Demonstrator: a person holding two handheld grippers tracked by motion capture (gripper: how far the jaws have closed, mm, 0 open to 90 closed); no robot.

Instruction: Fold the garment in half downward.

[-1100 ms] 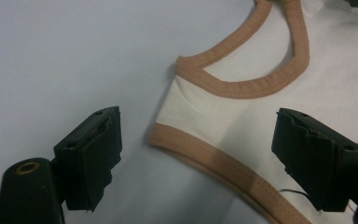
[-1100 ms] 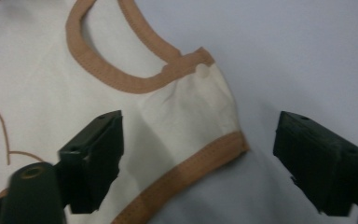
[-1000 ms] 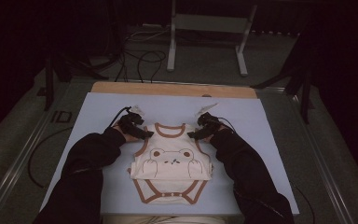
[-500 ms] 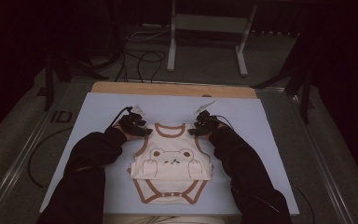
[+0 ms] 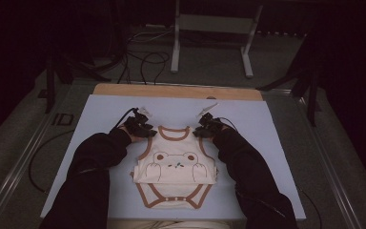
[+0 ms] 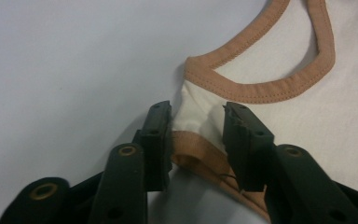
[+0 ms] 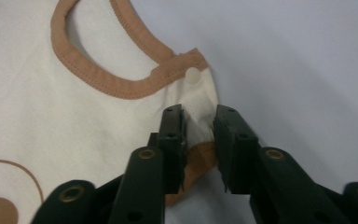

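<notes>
The baby bodysuit (image 5: 175, 169) lies flat on the near half of the table, front side up, with a bear print on the chest and the lower part folded up. Its two shoulder straps point to 12 o'clock. The left gripper (image 5: 145, 131) sits at the strap at about 11 o'clock from the bear, and the right gripper (image 5: 201, 131) at the strap at about 1 o'clock.

Both hands stayed where they were a second ago, but the jaws of both grippers have just been closing. In the left gripper view the strap cloth (image 6: 196, 112) is bunched between the pads and they pinch it; in the right gripper view the same holds for the other strap (image 7: 199, 122). I judge that both shoulders are now gripped and the garment is ready to be lifted or folded.

The table (image 5: 267, 124) has a pale blue cover with a wooden edge at 12 o'clock. Behind it the room is dark, with cables (image 5: 145, 59) on the floor and a metal stand (image 5: 212, 33).
</notes>
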